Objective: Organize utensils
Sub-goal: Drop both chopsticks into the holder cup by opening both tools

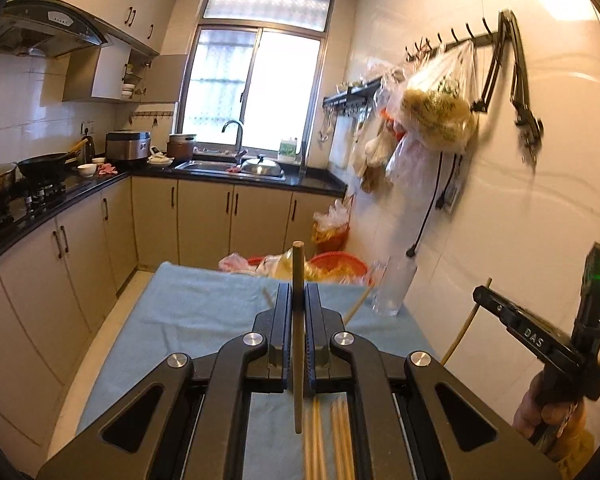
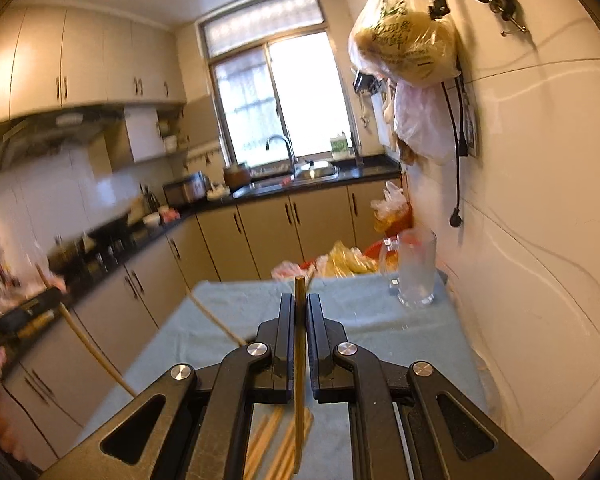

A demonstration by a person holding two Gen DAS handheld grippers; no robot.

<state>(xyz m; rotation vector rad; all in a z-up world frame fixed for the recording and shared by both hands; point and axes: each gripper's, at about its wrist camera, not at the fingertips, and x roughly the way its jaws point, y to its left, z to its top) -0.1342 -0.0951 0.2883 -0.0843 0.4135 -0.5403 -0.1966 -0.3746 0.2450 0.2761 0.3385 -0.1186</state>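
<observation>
Left wrist view: left gripper point(image 1: 298, 300) clamping one chopstick point(image 1: 298, 320) upright above tabletop point(image 1: 204, 312). Right gripper point(image 2: 300, 308) likewise pinching chopstick point(image 2: 299, 344). Glass point(image 2: 416, 268) seemingly empty; loose chopsticks point(image 1: 328, 440) lying below, awaiting sorting.

A matt wooden chopstick point(image 1: 298, 320) sits over soft blue cloth point(image 1: 204, 312); the far mug point(image 2: 416, 268) is clear glass (wall tiles point(image 1: 540, 208) glossy).

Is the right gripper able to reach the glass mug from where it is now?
Probably yes. The right gripper, shut on a chopstick, faces open blue cloth up to the glass mug; nothing stands between.
</observation>
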